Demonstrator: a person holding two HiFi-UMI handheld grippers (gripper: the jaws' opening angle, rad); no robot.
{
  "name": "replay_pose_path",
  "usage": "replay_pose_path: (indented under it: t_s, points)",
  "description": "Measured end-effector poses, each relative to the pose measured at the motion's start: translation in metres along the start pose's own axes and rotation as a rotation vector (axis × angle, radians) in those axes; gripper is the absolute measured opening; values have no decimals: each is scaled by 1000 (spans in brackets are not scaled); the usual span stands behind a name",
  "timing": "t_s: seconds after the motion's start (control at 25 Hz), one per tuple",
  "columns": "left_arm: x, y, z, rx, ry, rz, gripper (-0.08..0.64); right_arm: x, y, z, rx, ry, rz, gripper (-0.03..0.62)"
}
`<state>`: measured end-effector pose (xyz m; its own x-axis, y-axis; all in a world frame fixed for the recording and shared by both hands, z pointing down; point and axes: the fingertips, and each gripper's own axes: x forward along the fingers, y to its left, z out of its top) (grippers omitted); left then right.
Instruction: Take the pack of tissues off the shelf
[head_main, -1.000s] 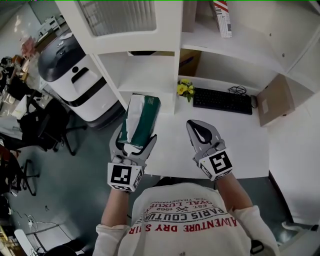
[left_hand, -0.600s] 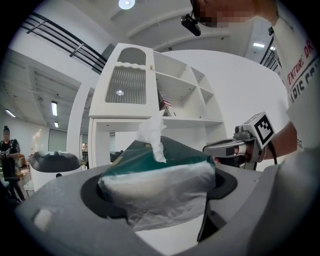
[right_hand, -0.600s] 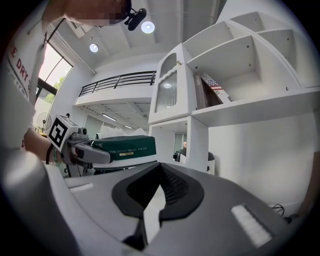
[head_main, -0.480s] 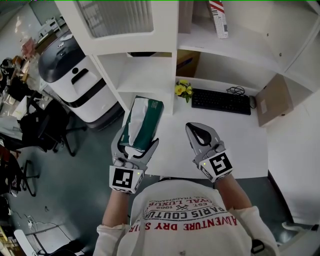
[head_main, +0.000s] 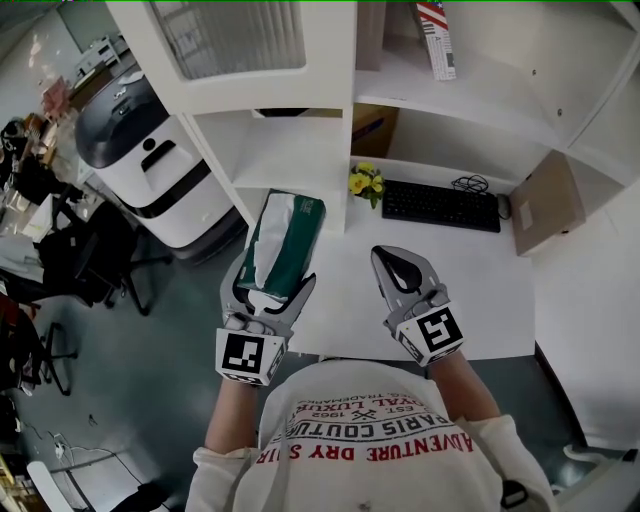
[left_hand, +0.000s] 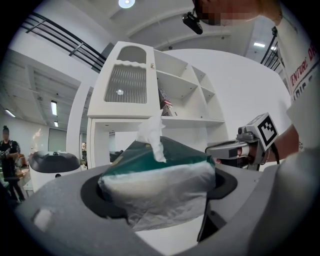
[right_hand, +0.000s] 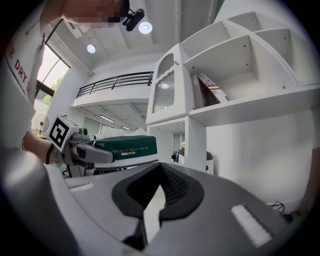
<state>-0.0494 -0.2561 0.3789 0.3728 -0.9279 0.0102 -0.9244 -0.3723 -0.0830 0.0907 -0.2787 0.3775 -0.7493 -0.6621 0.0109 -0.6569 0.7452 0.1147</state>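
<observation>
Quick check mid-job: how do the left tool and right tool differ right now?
The left tool grips the green plastic pack of tissues, jaws wide; the right tool is shut and empty. The left tool sits past the left edge of the white desk; the right tool is over the white desk. Both are grey with marker cubes.

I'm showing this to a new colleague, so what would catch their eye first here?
The green pack of tissues stands out, a tissue poking out, clamped in the left tool in front of the white shelf unit. Beside it the right tool hangs shut and empty over the white desk, where a black keyboard and yellow flowers sit.
</observation>
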Motion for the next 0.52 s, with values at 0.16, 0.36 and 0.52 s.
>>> replay_pose_path:
  t_s: [0.16, 0.36, 0.52]
  points:
    - [4, 4, 4, -4, 0, 4, 451, 3, 1, 0, 8, -1, -5, 0]
    - [5, 8, 4, -12, -1, 12, 451, 4, 7, 1, 6, 7, -4, 0]
    - [5, 10, 3, -17, 4, 14, 451, 4, 9, 1, 3, 12, -3, 0]
